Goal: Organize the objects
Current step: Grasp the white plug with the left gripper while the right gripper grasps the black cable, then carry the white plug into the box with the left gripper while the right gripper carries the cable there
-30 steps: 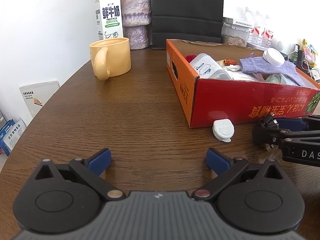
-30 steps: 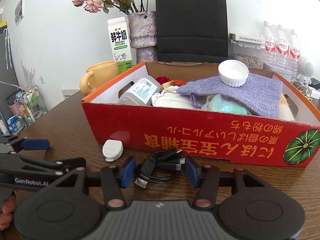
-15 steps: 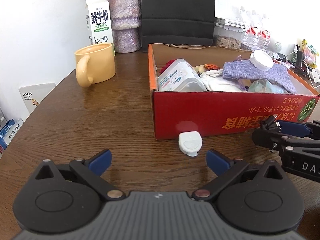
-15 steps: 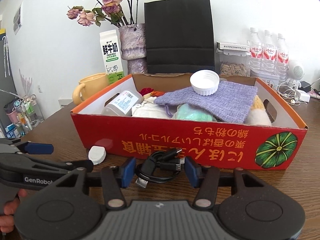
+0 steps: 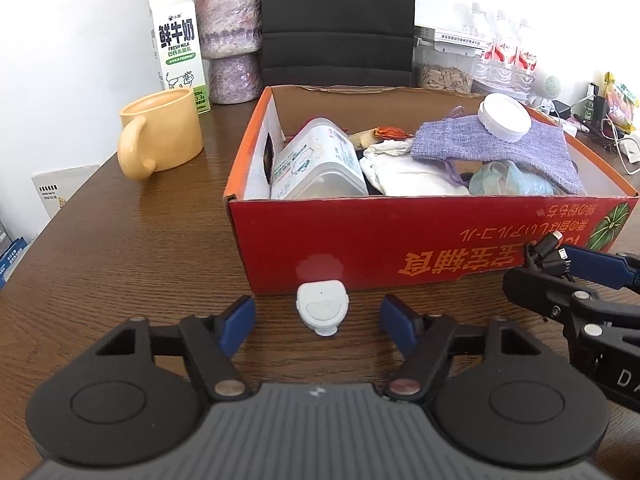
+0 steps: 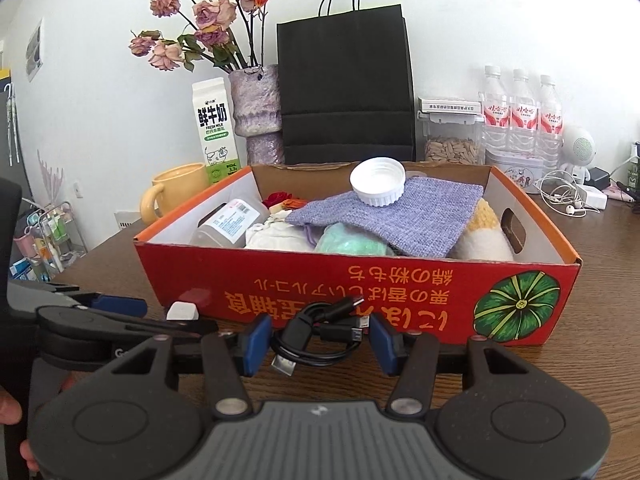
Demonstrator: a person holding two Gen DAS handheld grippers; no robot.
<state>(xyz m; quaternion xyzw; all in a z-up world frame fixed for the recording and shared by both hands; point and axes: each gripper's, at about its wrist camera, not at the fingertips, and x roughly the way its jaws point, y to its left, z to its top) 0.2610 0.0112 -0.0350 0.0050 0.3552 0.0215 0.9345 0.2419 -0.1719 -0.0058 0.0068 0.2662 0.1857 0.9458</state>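
**Left gripper closing on the white tag, right gripper carrying the cable**

We have the left gripper [image 5: 318, 322] low over the counter [image 5: 132, 264], its jaws closing with the small white tag [image 5: 322, 310] between them. The pads are not on it yet; there is counter showing on both sides. The tag lies flat just in front of the red box [image 5: 420, 240], close to the wall but apart from it, as far as we can tell. That is why we come in from the near side, angled down: the wall blocks any approach from behind.

The right gripper [image 6: 320, 338] is clamped on the coiled black cable [image 6: 316, 332], jaws partway together. The coil fills the gap and its plug ends stick out above and below. In the left view those plugs poke up past the blue pads, clear of the counter, so we judge the cable is lifted and waiting just in front of the box.

The box is already crowded: a plastic bottle [image 5: 320, 164] on its side at the left end, a purple cloth [image 5: 496, 148] across the middle with a white lid [image 5: 505, 117] resting on it. Free room is mostly near the front wall.

The mug [image 5: 160, 136] and milk carton [image 5: 176, 44] stand well off to the left, out of our way.

Risk: the tag is thin and flat, so the pads may slide over it rather than bite.
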